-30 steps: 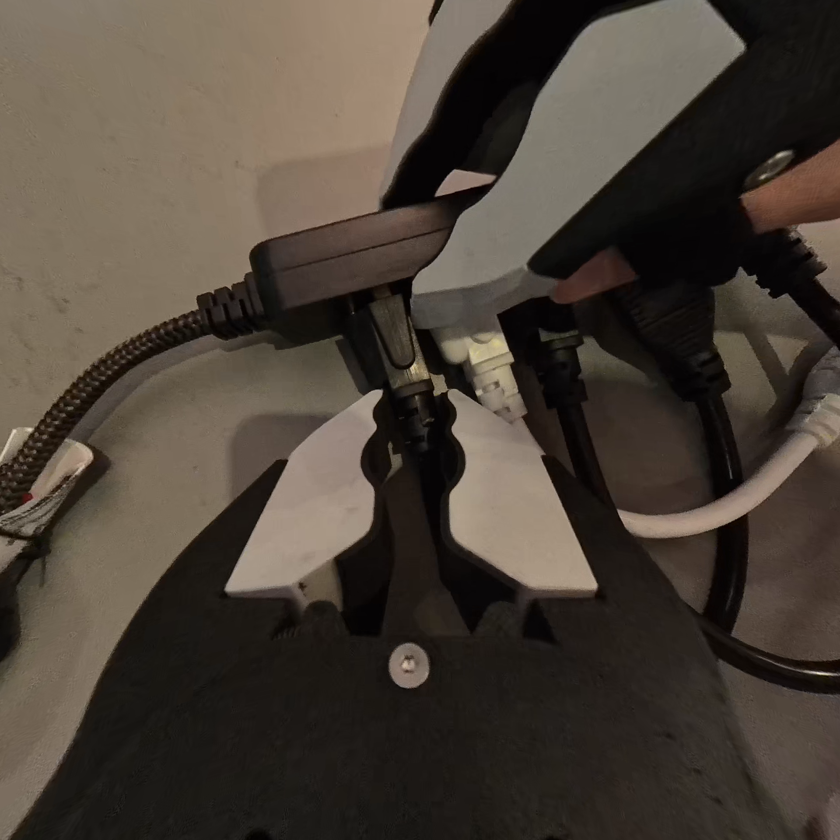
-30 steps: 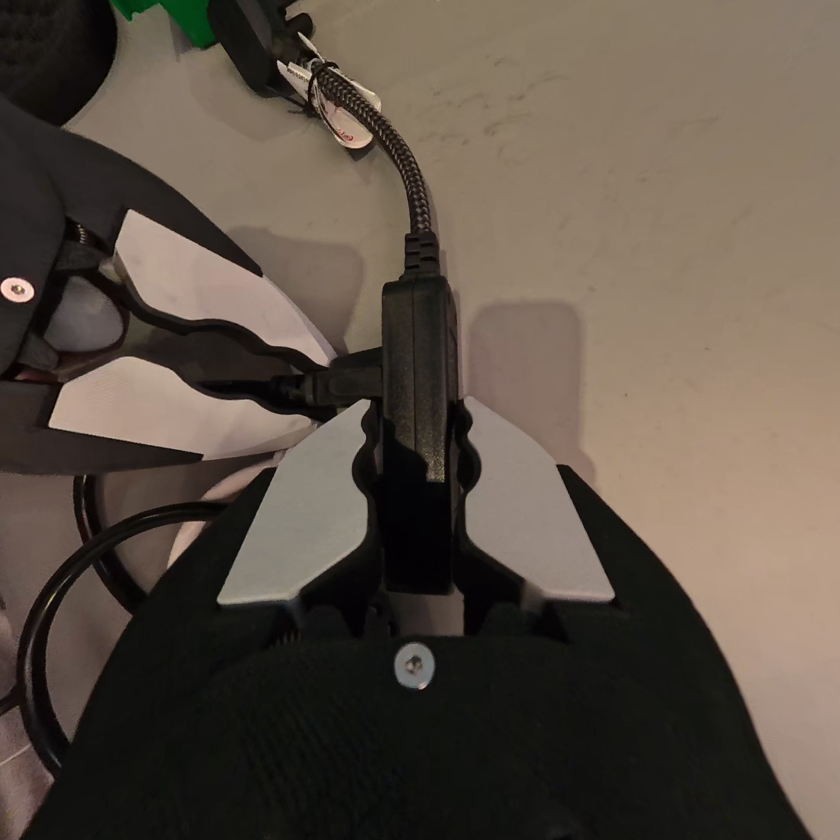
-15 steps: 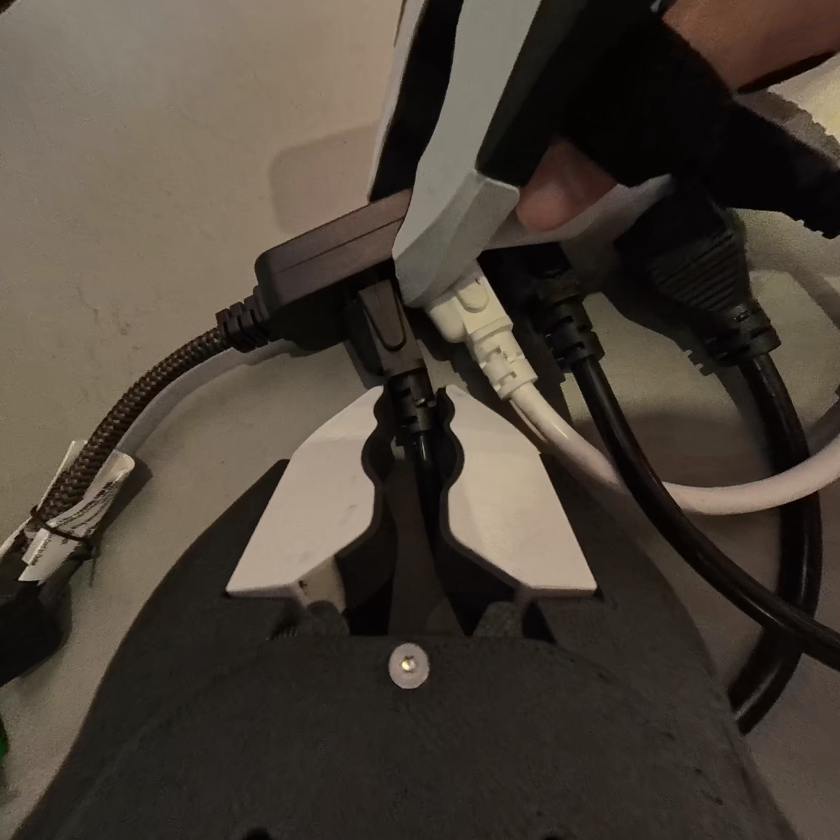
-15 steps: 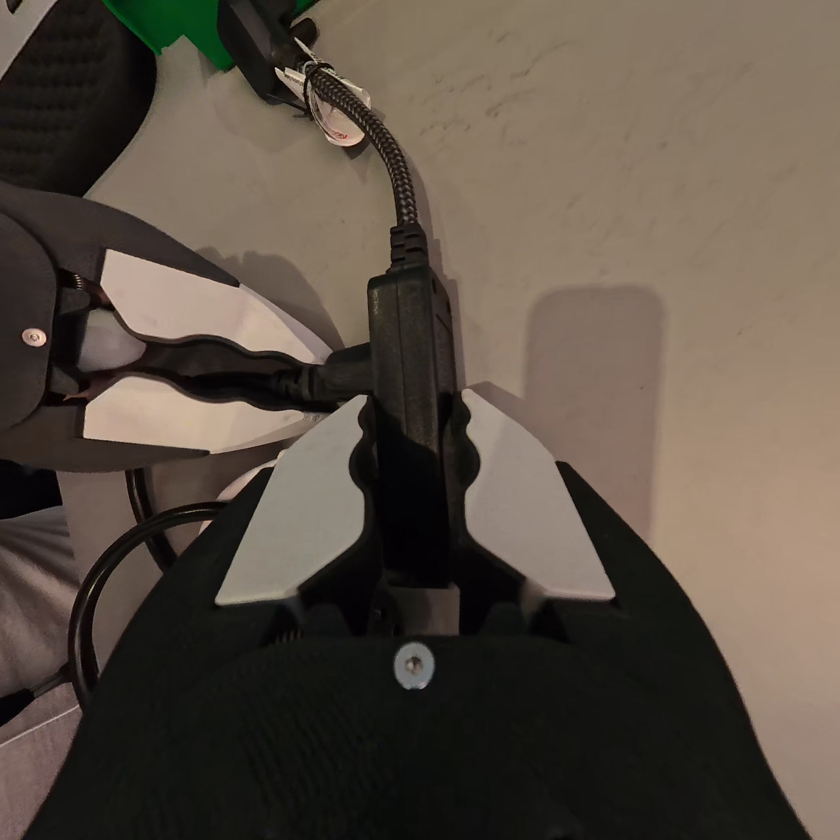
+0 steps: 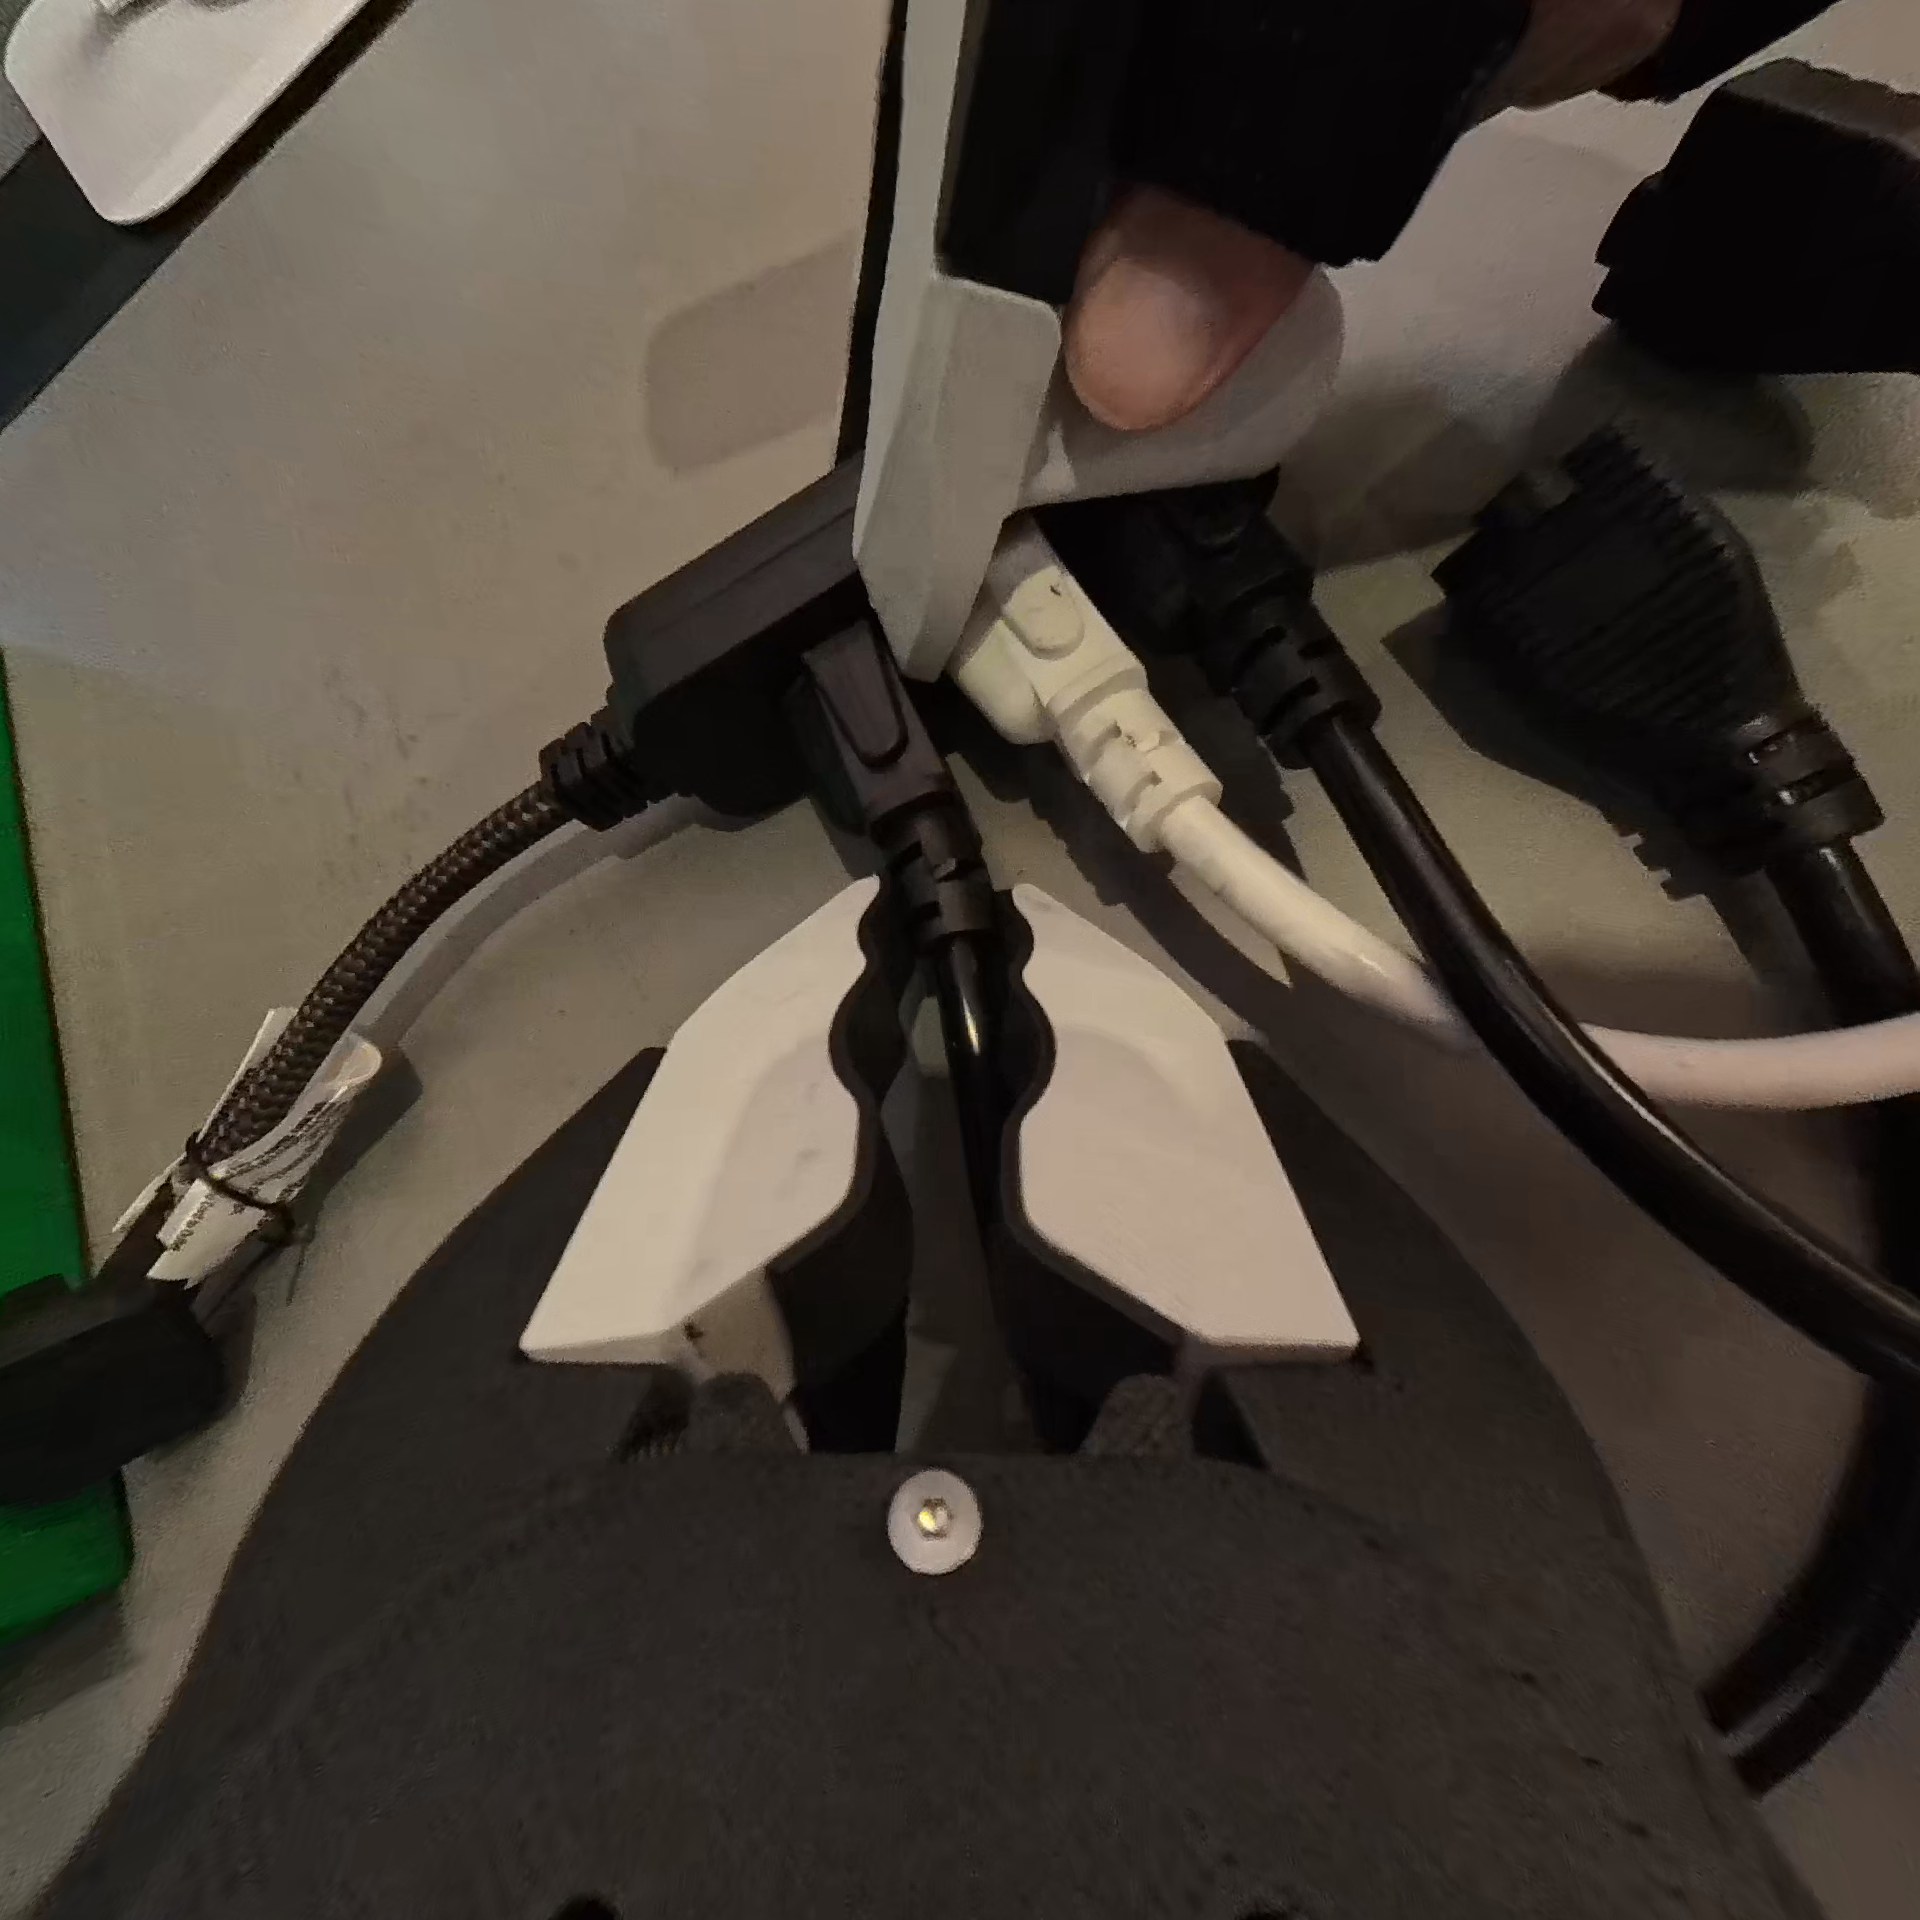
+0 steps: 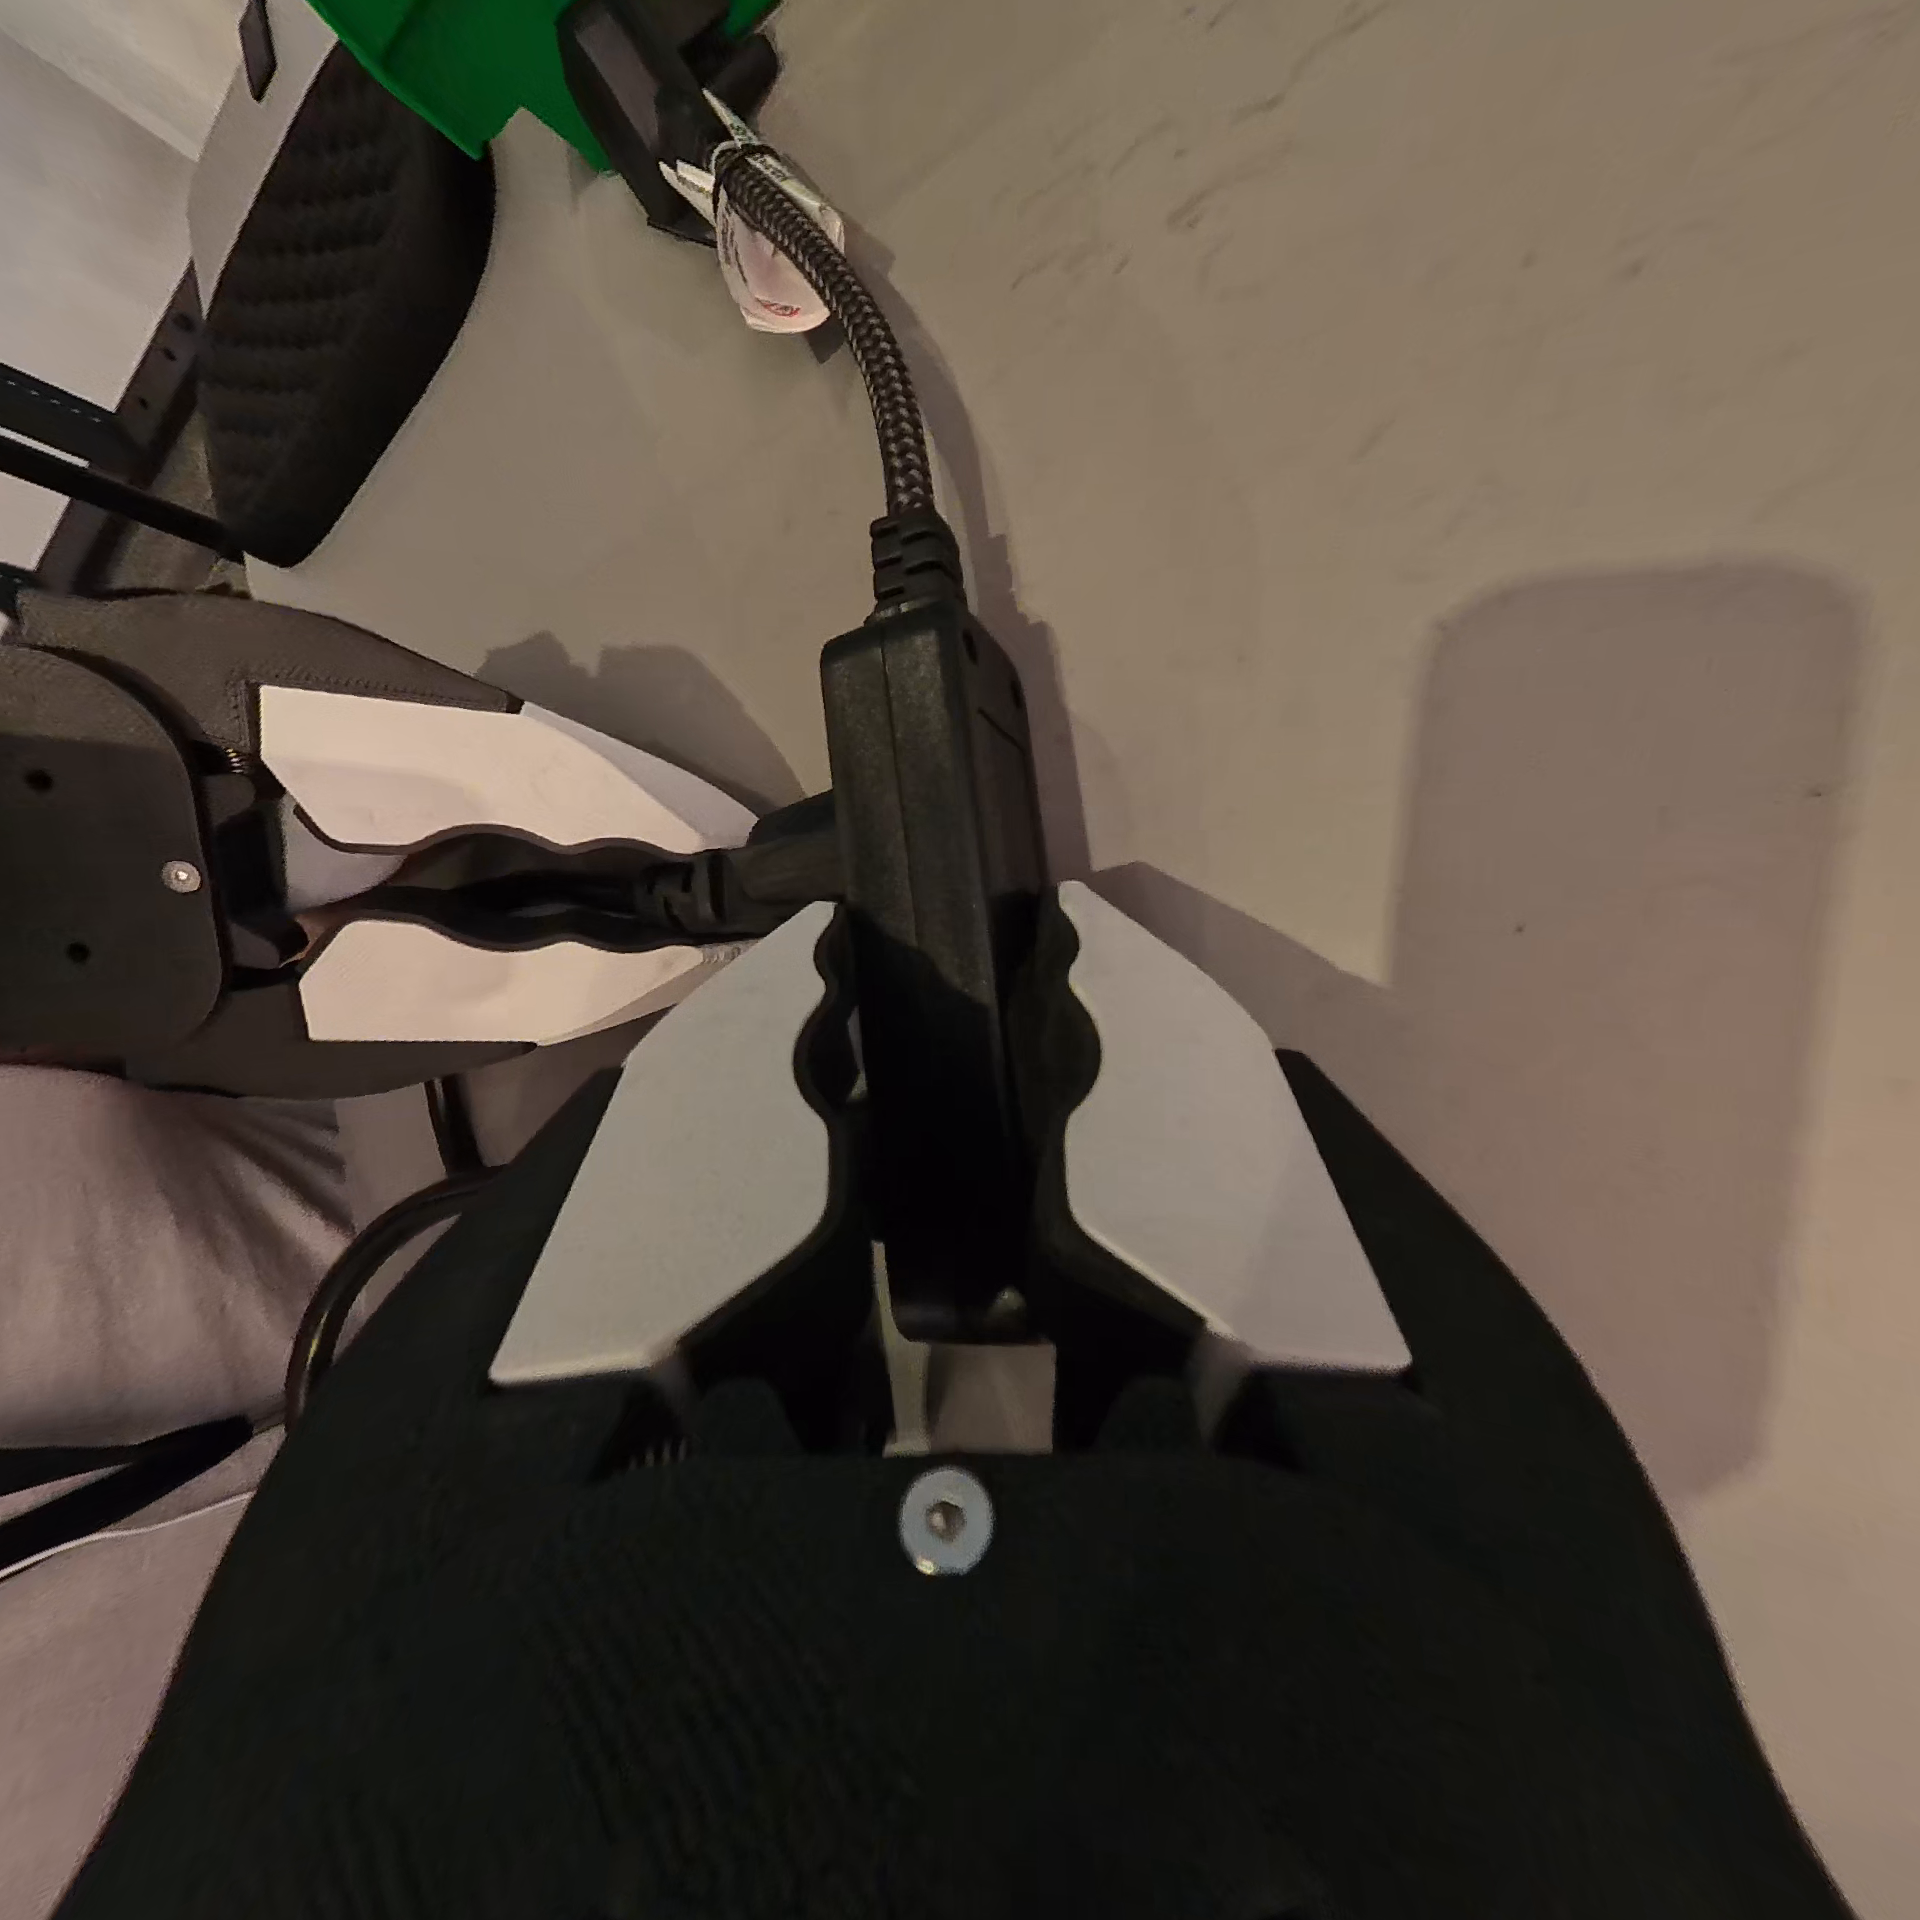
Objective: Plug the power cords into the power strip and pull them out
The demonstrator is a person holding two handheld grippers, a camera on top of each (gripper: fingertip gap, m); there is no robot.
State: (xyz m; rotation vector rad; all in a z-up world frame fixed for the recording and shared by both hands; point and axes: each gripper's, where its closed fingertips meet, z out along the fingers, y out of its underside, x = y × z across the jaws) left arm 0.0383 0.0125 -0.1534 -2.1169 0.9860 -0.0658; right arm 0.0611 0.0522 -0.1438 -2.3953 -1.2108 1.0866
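A black power strip (image 6: 935,790) with a braided cable (image 6: 894,416) is held off the grey table, edge-on between my right gripper's (image 6: 951,904) shut fingers. In the left wrist view the strip (image 5: 727,634) carries a small black plug (image 5: 857,717), a white plug (image 5: 1060,665) and two bigger black plugs (image 5: 1278,644). My left gripper (image 5: 943,914) is shut on the small plug's thin black cord (image 5: 961,1018), just behind its strain relief. The right gripper's grey finger (image 5: 935,468) comes down onto the strip from above. The left gripper (image 6: 727,894) also shows at the left of the right wrist view.
White (image 5: 1351,956) and black cords (image 5: 1507,1039) loop over the table at the right. A green object (image 6: 488,62) holds the braided cable's far end. A black mesh chair (image 6: 332,312) stands beyond the table edge. A white flat object (image 5: 156,104) lies at the far left. Spacing between my two grippers at the tips: around 5 cm.
Both grippers have risen with the strip; its shadow has drifted away to the right. The small plug stays in the strip. The green object has come into view.
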